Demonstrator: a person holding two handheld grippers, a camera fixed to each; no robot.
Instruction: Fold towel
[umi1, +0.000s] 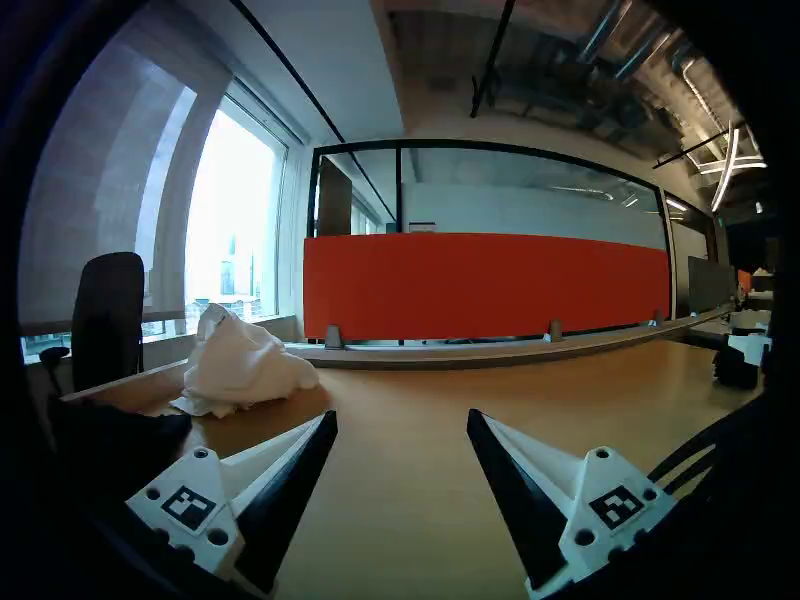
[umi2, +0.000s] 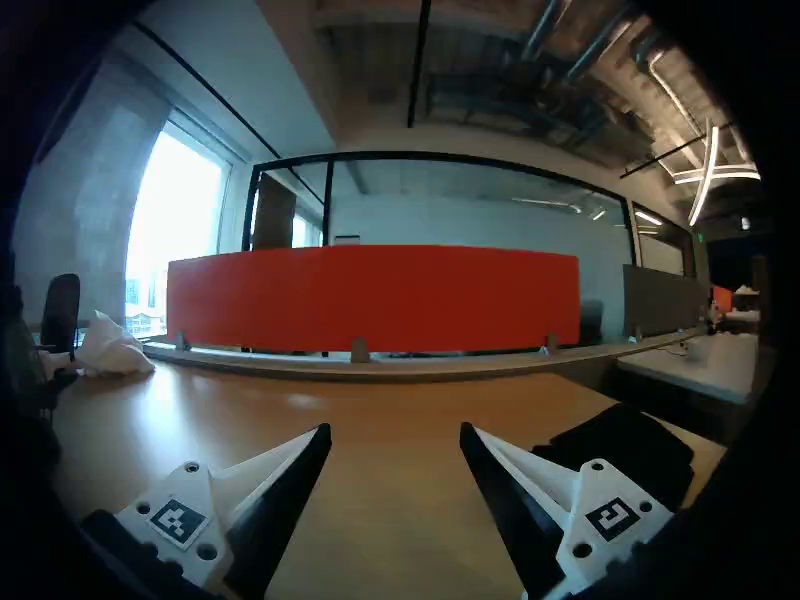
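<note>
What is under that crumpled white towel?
The towel lies in a heap on the wooden desk. The desk surface shows all around it, but anything directly beneath the heap is covered.

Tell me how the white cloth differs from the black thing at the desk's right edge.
The white towel is crumpled into a heap, far off to the left; the black item lies flat, close by on the right. Both rest on the wooden desk.
</note>
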